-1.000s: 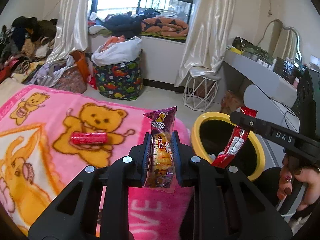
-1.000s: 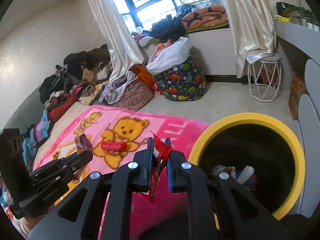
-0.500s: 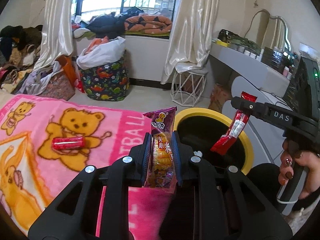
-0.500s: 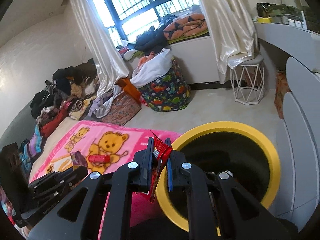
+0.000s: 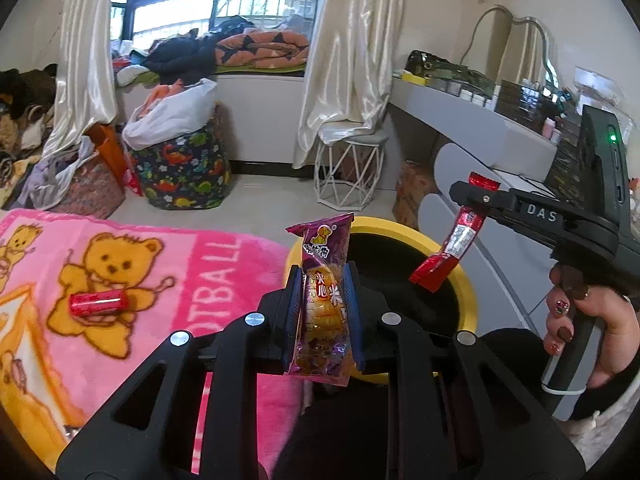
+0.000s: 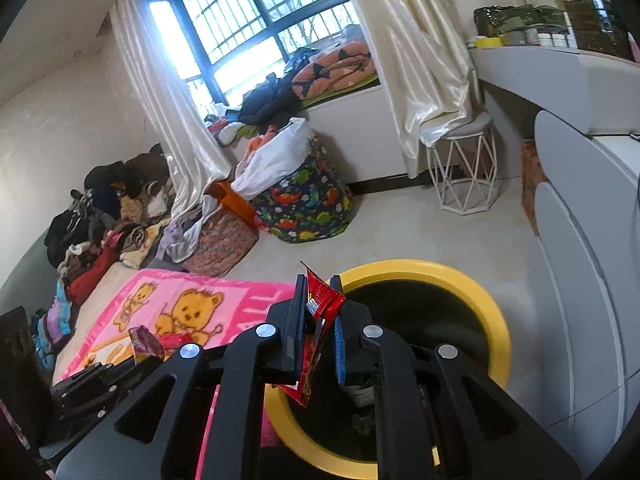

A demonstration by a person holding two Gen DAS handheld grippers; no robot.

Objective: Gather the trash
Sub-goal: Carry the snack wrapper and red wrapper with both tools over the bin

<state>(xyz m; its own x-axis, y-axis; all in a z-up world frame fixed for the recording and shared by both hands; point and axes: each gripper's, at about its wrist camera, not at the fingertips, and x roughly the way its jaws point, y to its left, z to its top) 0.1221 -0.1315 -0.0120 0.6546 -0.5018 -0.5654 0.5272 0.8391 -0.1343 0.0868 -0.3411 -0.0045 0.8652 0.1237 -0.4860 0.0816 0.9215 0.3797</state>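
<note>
A purple snack packet [image 5: 325, 300] is clamped upright between the jaws of the left gripper [image 5: 322, 312], at the near edge of a yellow-rimmed bin [image 5: 466, 284]. A red wrapper [image 5: 452, 246] is pinched in the jaws of the right gripper [image 6: 318, 332] and hangs over the bin's dark opening. Another red wrapper [image 5: 98, 304] lies to the left on the pink bear blanket [image 5: 192, 280].

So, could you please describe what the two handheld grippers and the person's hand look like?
Both the left gripper and the right gripper are matte black plastic with silver screw heads and blue pads lining the fingers. The right one carries white "DAS" lettering and a green light on its body. The right hand has dark, decorated nail polish.
</note>
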